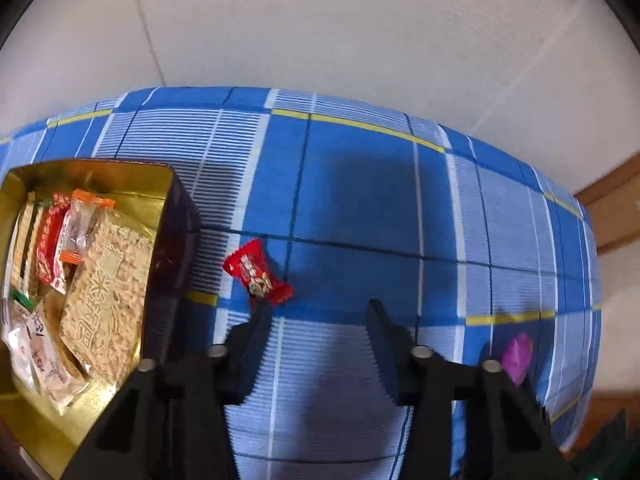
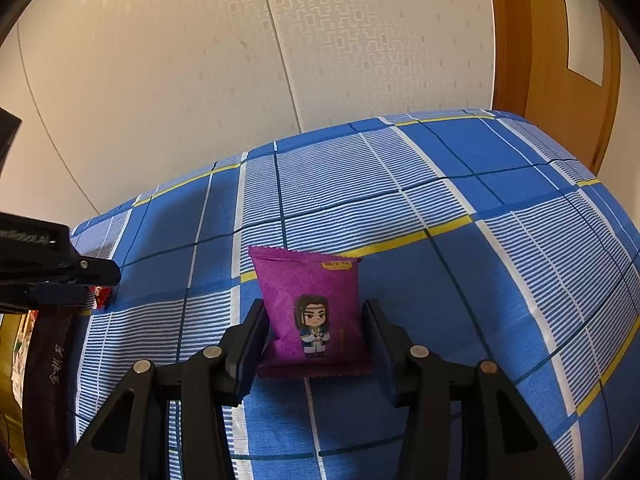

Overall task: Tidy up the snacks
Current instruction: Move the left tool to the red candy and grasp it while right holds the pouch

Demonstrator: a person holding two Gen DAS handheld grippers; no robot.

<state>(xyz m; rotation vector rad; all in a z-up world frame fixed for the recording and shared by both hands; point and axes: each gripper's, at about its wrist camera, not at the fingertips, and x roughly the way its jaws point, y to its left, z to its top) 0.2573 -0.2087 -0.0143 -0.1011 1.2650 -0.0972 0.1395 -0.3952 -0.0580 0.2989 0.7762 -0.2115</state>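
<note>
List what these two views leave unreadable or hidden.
- Left wrist view: the purple packet is half hidden behind the left tongs.
- Left wrist view: the gold box is cut off by the picture's left and bottom edges, so its full contents are unknown.
- Right wrist view: the red candy is mostly covered by the left tongs.
- Right wrist view: whether the right tongs press the purple packet cannot be told.

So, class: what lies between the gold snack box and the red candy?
Only bare checked cloth, seen in the left wrist view: the gold snack box and the red candy lie apart, nothing between.
</note>
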